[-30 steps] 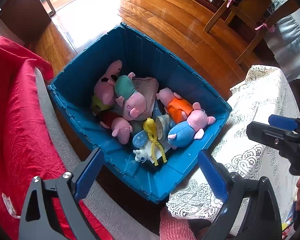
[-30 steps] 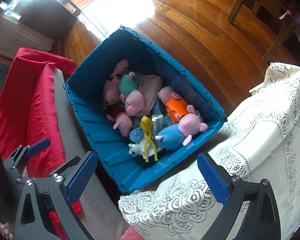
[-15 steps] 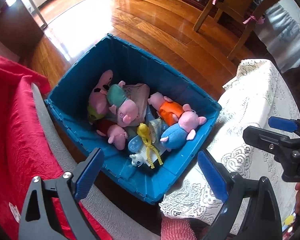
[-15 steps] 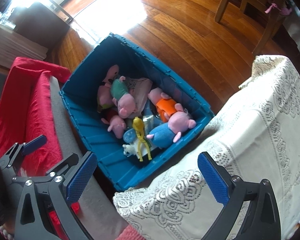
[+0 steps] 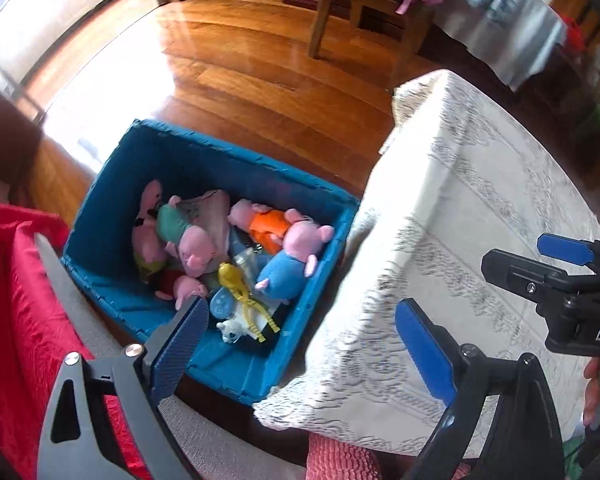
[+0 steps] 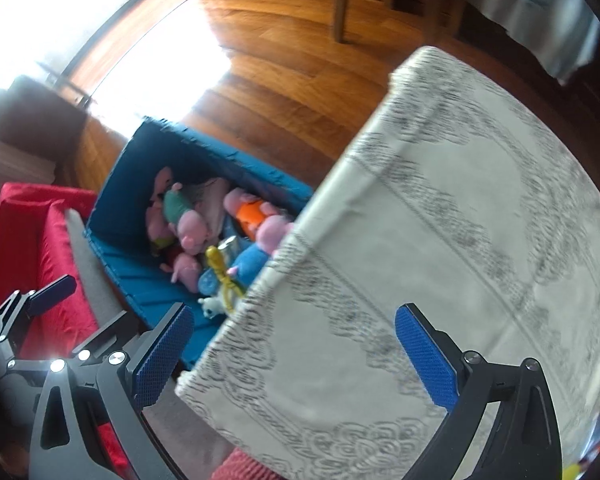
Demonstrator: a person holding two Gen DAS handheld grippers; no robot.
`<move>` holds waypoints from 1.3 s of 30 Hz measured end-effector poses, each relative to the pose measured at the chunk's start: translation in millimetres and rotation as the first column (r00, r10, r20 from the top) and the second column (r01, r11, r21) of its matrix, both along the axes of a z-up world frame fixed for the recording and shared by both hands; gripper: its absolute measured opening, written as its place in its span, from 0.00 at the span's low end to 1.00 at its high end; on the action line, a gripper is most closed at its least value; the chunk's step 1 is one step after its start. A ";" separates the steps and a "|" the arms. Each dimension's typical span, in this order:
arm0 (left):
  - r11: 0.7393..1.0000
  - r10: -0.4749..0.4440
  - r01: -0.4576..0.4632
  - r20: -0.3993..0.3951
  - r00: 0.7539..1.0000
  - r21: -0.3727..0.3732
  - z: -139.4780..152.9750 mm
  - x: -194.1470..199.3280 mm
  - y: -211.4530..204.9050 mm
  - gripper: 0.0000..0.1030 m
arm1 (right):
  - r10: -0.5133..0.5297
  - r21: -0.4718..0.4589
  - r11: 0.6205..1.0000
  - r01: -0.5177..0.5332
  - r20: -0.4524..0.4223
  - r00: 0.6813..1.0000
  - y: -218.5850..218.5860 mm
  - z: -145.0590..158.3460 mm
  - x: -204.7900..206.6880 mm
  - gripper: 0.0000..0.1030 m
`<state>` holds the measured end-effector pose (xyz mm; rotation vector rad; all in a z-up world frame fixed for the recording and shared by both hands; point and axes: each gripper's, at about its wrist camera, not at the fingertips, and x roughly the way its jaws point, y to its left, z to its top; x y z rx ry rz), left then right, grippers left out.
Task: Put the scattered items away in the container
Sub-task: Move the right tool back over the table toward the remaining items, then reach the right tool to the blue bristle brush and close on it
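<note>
Low in the left of both views sits the bin full of toys, and I judge both my grippers, wide open and empty, must next find leftovers.

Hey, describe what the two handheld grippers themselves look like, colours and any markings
Both match: the left gripper and the right gripper have black, angular plastic fingers with triangular cut-outs and silver screw heads at the joints. Each finger ends in a flat blue pad with a fine textured grid. In the left wrist view, the right gripper's black body shows white letters "DA", cut off at the frame edge. No cables or sleeves show.
</note>
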<state>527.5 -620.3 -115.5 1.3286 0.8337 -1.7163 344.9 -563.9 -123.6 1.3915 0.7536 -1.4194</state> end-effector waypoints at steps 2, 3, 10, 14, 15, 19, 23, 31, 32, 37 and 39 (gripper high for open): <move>0.999 -0.048 0.048 0.000 0.999 -0.006 3.3 -24.5 12.1 0.93 | -0.046 -0.004 0.999 0.046 -0.010 0.999 20.7 3.2 -21.9 0.99; 0.997 -0.075 0.075 0.000 0.997 -0.009 5.5 -40.0 19.6 0.93 | -0.069 -0.005 0.998 0.068 -0.015 0.998 30.9 4.5 -32.7 0.99; 0.965 -0.261 0.261 0.001 0.965 -0.028 15.8 -143.1 84.4 0.93 | -0.258 -0.001 0.966 0.258 -0.020 0.966 125.8 13.5 -119.6 0.99; 0.932 -0.362 0.362 0.002 0.932 -0.029 21.5 -202.5 134.4 0.93 | -0.357 -0.003 0.934 0.357 -0.039 0.933 191.4 22.6 -164.6 0.99; 0.922 -0.386 0.385 0.001 0.923 -0.030 23.3 -217.0 148.2 0.93 | -0.380 -0.005 0.925 0.380 -0.038 0.924 205.8 24.5 -173.3 0.99; 0.890 -0.455 0.455 -0.009 0.890 -0.040 32.5 -265.3 199.6 0.93 | -0.467 -0.014 0.884 0.467 -0.034 0.884 271.2 31.8 -211.7 0.99; 0.866 -0.498 0.497 -0.013 0.867 -0.052 41.6 -308.4 250.3 0.93 | -0.516 -0.019 0.857 0.516 -0.027 0.856 331.9 40.1 -247.6 0.99; 0.765 -0.644 0.643 -0.025 0.765 -0.041 49.8 -385.3 345.2 0.93 | -0.654 -0.015 0.756 0.655 -0.052 0.754 443.3 53.5 -296.7 0.99; 0.746 -0.666 0.665 -0.024 0.746 -0.038 49.2 -394.1 353.9 0.93 | -0.679 -0.012 0.734 0.679 -0.057 0.732 457.7 55.1 -301.3 0.99; 0.678 -0.735 0.734 -0.041 0.676 -0.039 53.1 -429.2 397.0 0.93 | -0.784 -0.021 0.620 0.784 -0.052 0.618 530.6 62.4 -317.7 0.99; 0.660 -0.752 0.751 -0.045 0.658 -0.035 53.7 -442.0 417.6 0.93 | -0.814 -0.017 0.580 0.815 -0.044 0.579 557.3 62.5 -323.5 0.99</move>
